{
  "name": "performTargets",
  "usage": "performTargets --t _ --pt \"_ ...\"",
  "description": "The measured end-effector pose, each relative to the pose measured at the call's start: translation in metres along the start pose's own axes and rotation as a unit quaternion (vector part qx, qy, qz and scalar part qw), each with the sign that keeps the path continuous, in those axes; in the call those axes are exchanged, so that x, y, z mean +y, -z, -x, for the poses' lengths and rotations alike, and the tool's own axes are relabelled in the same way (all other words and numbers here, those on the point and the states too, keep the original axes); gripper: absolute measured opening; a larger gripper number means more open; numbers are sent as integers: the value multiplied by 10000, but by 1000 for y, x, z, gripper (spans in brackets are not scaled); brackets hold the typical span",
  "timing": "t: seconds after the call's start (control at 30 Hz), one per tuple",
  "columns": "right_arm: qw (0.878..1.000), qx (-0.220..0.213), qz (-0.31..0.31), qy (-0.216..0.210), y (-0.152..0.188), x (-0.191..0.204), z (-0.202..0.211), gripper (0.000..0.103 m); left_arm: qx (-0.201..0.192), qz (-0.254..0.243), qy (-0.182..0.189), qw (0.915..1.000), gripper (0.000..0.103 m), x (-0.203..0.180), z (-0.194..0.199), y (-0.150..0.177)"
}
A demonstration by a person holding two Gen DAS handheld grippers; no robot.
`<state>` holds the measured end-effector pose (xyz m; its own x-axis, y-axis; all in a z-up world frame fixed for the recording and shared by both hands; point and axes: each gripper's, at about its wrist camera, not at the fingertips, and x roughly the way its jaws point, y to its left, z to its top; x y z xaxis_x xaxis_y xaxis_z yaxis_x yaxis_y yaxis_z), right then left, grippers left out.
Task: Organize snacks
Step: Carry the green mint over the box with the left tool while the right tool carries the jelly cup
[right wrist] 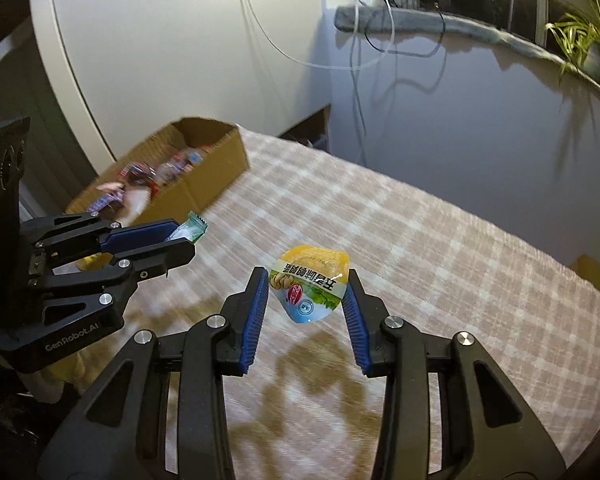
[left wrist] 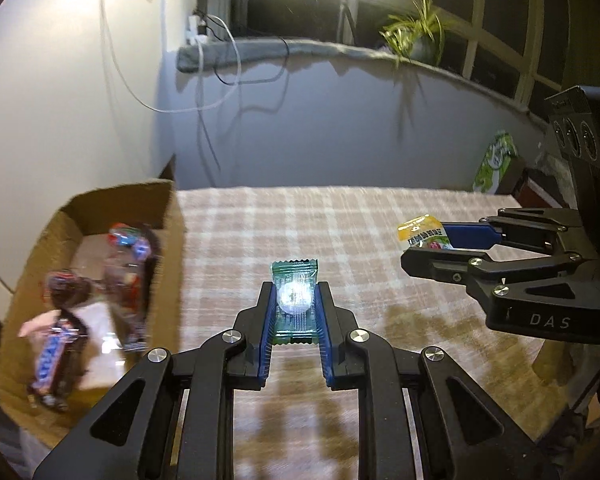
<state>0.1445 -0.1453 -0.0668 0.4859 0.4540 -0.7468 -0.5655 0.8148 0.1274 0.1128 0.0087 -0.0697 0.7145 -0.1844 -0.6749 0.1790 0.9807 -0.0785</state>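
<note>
Left fingers (left wrist: pixel 294 300) clamp a green candy wrapper (left wrist: pixel 294 302); right fingers (right wrist: pixel 307 294) pinch a yellow packet (right wrist: pixel 308 288).

One green candy packet (left wrist: pixel 294 300); one yellow snack pouch (right wrist: pixel 309 288); one cardboard box (left wrist: pixel 172 240) — several blurred snacks inside.

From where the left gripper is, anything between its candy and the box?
Nothing visible: the left gripper holds the green candy above bare tablecloth; only the cardboard box near wall must be cleared.
</note>
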Motion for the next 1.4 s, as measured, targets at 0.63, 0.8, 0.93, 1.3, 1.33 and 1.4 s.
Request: performTargets --t 0.63,0.8,0.93,1.3,1.33,1.4 --pt "9975 -267 416 -500 -61 97 -13 39 -585 455 -452 9962 18 89 59 0" --pt "9961 -228 565 -645 -76 124 -31 39 -599 583 -564 9949 18 113 64 5" --pt "9948 -199 655 -754 -87 143 -48 39 -593 670 -619 9941 18 129 64 6" --pt "9939 -65 725 -824 -106 161 -82 39 -562 832 -673 9927 18 155 58 9" --pt "9939 -43 717 -838 -108 161 -86 39 -560 845 -675 9926 18 156 57 9" --pt "9939 -12 707 -850 -109 162 -90 39 -558 867 -681 9923 18 158 56 10"
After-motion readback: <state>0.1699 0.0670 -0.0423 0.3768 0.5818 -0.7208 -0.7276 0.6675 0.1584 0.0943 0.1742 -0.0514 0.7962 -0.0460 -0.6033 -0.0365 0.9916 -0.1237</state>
